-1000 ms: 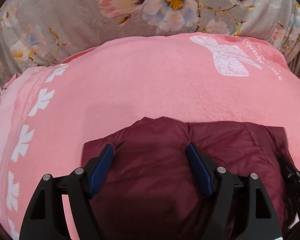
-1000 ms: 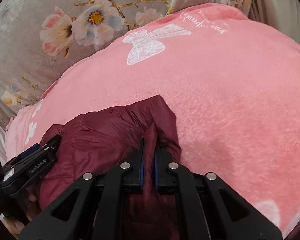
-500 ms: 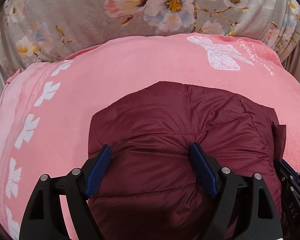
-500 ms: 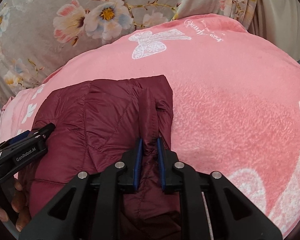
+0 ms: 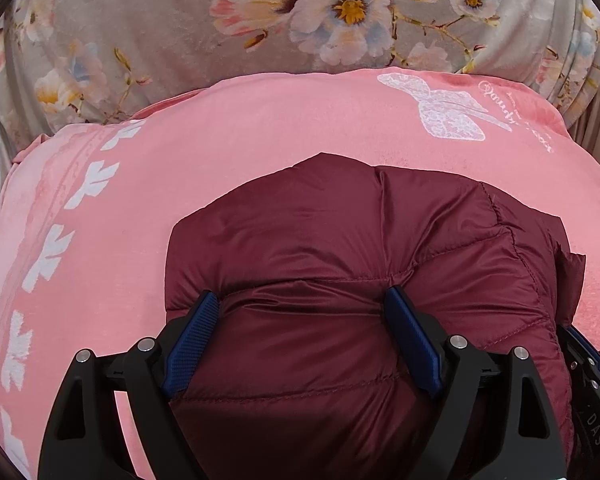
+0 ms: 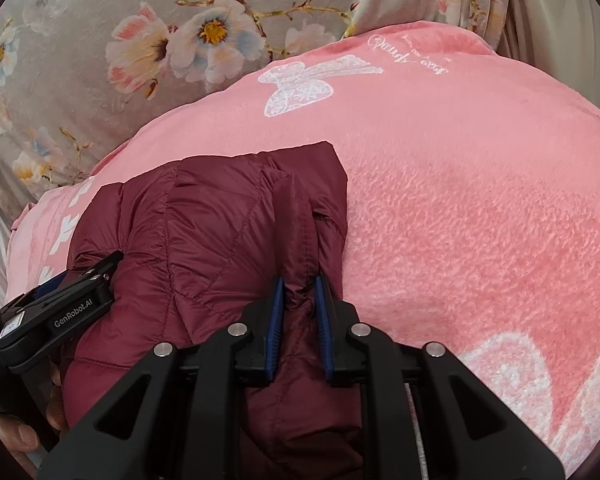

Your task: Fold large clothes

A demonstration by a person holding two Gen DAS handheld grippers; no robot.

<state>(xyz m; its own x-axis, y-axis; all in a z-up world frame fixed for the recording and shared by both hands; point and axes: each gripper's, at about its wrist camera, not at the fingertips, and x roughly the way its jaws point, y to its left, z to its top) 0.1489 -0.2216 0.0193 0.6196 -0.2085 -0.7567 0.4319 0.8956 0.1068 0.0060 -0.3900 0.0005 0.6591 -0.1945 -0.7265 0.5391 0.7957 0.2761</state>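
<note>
Maroon quilted puffer jacket (image 5: pixel 340 264) lies folded into a thick bundle on the near part of a pink fleece blanket (image 5: pixel 220 152), well short of the blanket's far edge, where a grey floral bedcover (image 5: pixel 160 28) begins. A white butterfly print (image 5: pixel 448 116) sits on the blanket beyond the jacket, towards the far right corner.

Both grippers come at the bundle from its near side, pointing down and forward, so the jacket stretches away from each tool towards the blanket's far edge. Its folded top edge runs across the view, left to right.

The left gripper (image 5: pixel 304 332) has just been opening and now stands wide, its blue pads (image 5: pixel 192 340) straddling a puffed quilted panel; the fabric bulges up between them, and it looks loosely bracketed rather than pinched. The right gripper (image 6: pixel 298 320) is narrow, its jaws set close on a raised ridge of fabric near the bundle's right edge, which I judge to be a light grip on that fold. In the right wrist view the left gripper's body (image 6: pixel 56 316) rests at the bundle's left side, with the person's fingers (image 6: pixel 20 436) partly visible below it.

The right hand is the one with a real hold, so any next fold or tug probably starts from that right edge, across the jacket's width.
</note>
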